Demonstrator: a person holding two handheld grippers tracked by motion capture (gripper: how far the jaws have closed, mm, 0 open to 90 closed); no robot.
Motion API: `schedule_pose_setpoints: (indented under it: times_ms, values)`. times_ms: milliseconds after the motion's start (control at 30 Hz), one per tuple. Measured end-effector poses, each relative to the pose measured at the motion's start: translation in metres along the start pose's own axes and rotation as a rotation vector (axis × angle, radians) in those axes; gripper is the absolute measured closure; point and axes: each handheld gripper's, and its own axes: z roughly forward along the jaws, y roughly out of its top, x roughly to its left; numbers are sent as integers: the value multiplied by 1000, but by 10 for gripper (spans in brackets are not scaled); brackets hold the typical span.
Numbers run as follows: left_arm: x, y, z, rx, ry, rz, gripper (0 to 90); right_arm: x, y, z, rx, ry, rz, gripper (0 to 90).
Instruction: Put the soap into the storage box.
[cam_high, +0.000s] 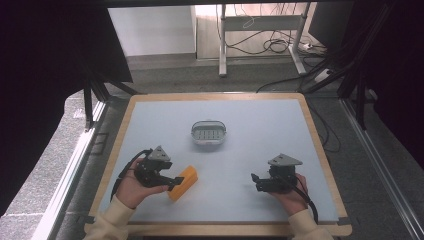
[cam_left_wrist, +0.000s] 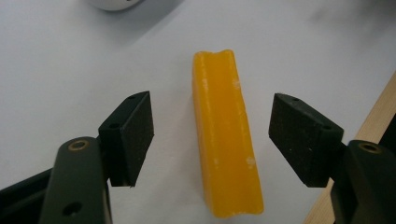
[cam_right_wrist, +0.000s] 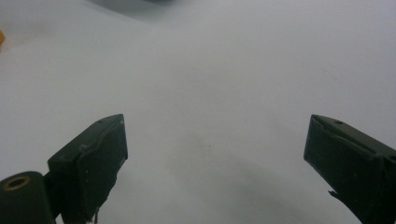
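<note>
Yellow waxy rectangular bar (cam_left_wrist: 226, 135), lying on the pale surface (cam_high: 260, 150) between the spread left tongs (cam_left_wrist: 212, 137) without touching the pads, looks light, stiff and slightly slick, best pinched across its long sides mid-length; farther ahead sits a small white slotted oval basket (cam_high: 208, 134), seemingly empty, while the right tongs (cam_right_wrist: 215, 163) stand spread over nothing.

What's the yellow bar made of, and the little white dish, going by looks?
Yellow bar: looks like soap or wax; matte, slightly translucent, soft rounded edges, whitish scuffs, a groove along the top. Could also be moulded plastic.
White dish: probably plastic; smooth pale rim, slotted grey insert like a soap tray. Too small to be sure.
</note>
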Motion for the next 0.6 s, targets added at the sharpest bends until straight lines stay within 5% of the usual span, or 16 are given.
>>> schedule_pose_setpoints:
  times_ms: [600]
  values:
    - [-6,3,28,87,2,-22,302,1,0,1,12,-6,-6,65]
